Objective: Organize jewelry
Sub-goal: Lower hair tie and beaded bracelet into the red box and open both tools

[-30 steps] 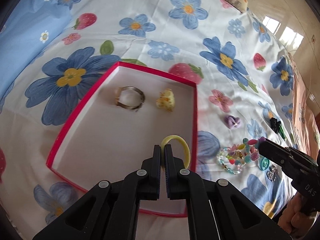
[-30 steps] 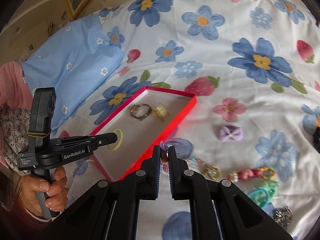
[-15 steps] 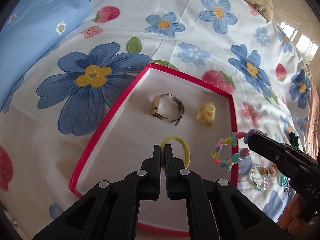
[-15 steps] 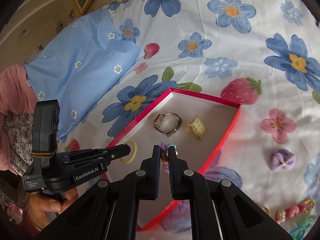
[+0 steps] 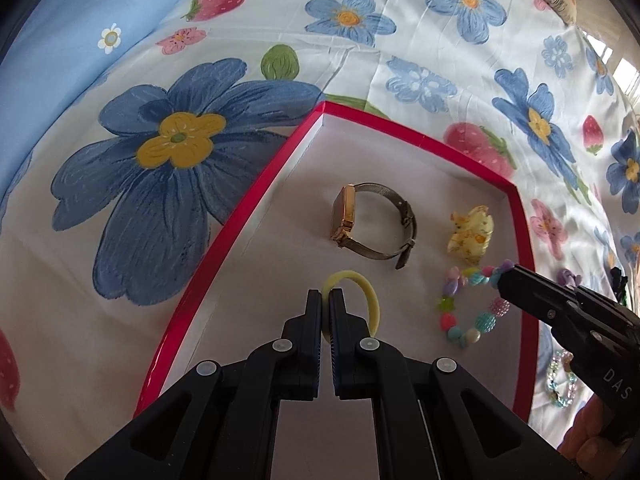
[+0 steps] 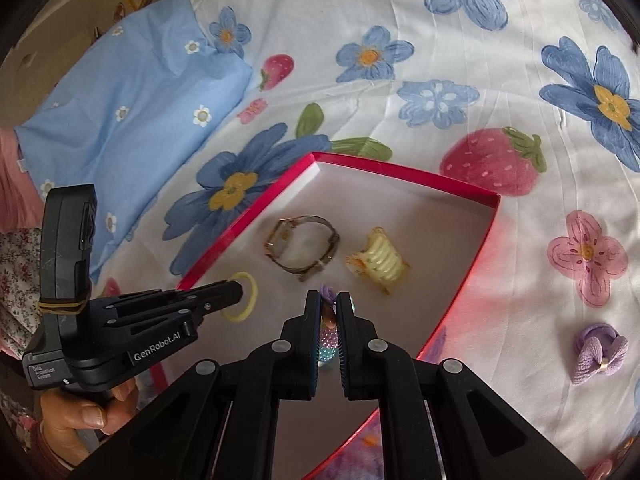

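A red-rimmed box (image 5: pixel 248 216) with a white floor lies on the flowered bedsheet; it also shows in the right wrist view (image 6: pixel 404 168). Inside lie a gold watch (image 5: pixel 372 224) and a yellow hair claw (image 5: pixel 470 236). My left gripper (image 5: pixel 325 300) is shut on a yellow hair tie (image 5: pixel 370 296), low over the box floor. My right gripper (image 6: pixel 329 304) is shut on a multicoloured bead bracelet (image 5: pixel 472 308), which hangs over the box's right side; from the left wrist view the right gripper (image 5: pixel 505 278) comes in from the right.
A purple bow (image 6: pixel 598 352) lies on the sheet right of the box. A clear bead bracelet (image 5: pixel 562 380) lies outside the box's right rim. A blue pillow (image 6: pixel 132 104) sits at the far left. The person's hand (image 6: pixel 84 412) holds the left gripper's handle.
My right gripper has carried the bead bracelet left from the sheet to over the box. My left gripper stays shut on the yellow hair tie and has lowered closer to the box.
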Tool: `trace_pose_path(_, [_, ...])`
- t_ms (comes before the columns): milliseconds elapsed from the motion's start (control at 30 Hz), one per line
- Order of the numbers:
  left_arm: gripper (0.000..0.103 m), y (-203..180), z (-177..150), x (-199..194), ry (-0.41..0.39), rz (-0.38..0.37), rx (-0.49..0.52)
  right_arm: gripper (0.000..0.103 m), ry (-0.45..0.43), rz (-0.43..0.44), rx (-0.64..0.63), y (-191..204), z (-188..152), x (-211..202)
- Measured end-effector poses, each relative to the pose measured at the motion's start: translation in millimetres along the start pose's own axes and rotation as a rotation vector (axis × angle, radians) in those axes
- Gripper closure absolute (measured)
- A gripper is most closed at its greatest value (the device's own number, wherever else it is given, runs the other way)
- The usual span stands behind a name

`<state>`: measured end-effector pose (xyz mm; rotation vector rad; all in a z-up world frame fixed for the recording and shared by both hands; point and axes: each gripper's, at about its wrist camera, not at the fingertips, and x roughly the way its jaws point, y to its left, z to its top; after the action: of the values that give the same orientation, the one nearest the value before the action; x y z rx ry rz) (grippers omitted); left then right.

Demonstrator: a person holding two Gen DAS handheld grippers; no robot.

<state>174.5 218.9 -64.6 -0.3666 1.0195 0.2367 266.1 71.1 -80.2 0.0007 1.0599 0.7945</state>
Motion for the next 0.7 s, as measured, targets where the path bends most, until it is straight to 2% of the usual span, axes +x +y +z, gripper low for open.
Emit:
trace_pose_path(433, [0.096,-6.4,0.4,10.8,0.007,0.043,0.025,0.095,0.038,-0.047,-0.021,-6.0,0.3,14.4])
trace_pose_path(500, [0.094,-6.5,0.5,10.7,0.008,0.042,0.024,0.093,0.044,-0.053,-0.024,-6.3,-0.1,15.3])
trace_pose_path(600, [0.082,-6.9,0.1,10.3,0.003,0.049,0.028,0.091,0.049,-0.056,-0.019,-8.0,-0.8,16.4])
trace_pose_path(700, [0.081,-8.1,-1.8,7.3,-0.002,0.062,0.036,0.091,0.051,-0.056,-0.013,-9.4,-0.8,16.6])
